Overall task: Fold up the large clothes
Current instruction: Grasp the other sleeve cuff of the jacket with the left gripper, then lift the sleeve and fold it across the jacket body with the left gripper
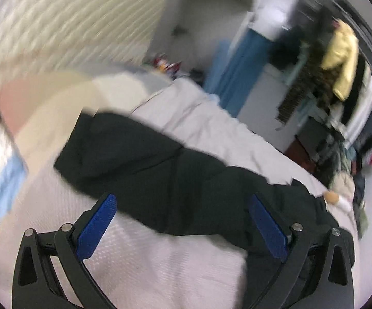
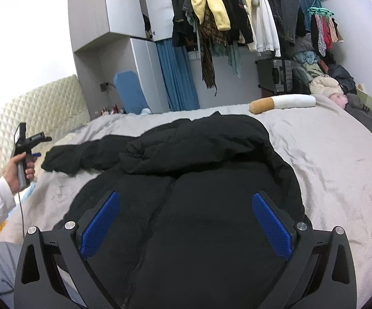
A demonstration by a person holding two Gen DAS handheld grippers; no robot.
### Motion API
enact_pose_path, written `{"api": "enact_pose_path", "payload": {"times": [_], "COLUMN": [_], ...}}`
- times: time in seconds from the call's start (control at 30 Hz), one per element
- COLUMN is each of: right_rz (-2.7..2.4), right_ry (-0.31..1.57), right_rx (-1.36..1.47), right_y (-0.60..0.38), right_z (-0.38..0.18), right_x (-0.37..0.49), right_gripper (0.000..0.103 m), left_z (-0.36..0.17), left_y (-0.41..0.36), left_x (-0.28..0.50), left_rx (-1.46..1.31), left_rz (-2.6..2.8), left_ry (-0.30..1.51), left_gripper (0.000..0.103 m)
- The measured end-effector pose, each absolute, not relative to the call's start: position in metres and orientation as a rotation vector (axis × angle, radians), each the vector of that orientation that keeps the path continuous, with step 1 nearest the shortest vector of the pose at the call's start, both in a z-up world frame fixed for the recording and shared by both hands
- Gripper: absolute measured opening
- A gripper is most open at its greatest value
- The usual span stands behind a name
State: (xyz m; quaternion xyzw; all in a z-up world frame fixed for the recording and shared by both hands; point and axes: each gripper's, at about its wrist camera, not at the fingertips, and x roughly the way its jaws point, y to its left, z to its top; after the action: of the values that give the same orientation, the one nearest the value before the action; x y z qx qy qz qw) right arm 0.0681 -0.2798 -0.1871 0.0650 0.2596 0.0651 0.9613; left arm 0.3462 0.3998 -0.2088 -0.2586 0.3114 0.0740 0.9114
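A large black padded jacket (image 2: 198, 180) lies on the grey bedsheet (image 2: 327, 159), front up, with one sleeve (image 2: 83, 157) stretched out to the left. My right gripper (image 2: 186, 203) is open and empty, hovering over the jacket's body. My left gripper (image 1: 183, 203) is open and empty above the sleeve (image 1: 134, 154); the left wrist view is blurred. The left gripper also shows in the right wrist view (image 2: 35, 152), held in a hand just left of the sleeve end.
A cigarette-shaped bolster pillow (image 2: 282, 103) lies at the bed's far edge. A quilted headboard (image 2: 31, 118) stands at the left. Hanging clothes (image 2: 237, 18), a blue curtain (image 2: 178, 77) and a clothes pile (image 2: 327, 77) are behind the bed.
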Motion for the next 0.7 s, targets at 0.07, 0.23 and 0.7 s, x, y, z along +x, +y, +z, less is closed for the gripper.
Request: {"api": "enact_pose_path", "payload": {"times": [0.07, 0.23, 0.7], "right_rz": [0.127, 0.107, 0.033], "right_ry": [0.540, 0.578, 0.675], "right_rx": [0.139, 0.143, 0.166], "right_y": [-0.279, -0.273, -0.267], "right_z": [-0.189, -0.196, -0.212], "right_x": [0.073, 0.090, 0.125], "right_gripper": [0.103, 0.103, 0.103], "left_z": [-0.238, -0.284, -0.314], "left_y": [0.420, 0.454, 0.483], "left_x": [0.350, 0.362, 0.428], "left_rx": [-0.642, -0.790, -0.709], "left_rz": [0.149, 0.142, 0.205], "left_ry": [0.636, 0.601, 0.589], "left_gripper": [0.102, 0.100, 0.064]}}
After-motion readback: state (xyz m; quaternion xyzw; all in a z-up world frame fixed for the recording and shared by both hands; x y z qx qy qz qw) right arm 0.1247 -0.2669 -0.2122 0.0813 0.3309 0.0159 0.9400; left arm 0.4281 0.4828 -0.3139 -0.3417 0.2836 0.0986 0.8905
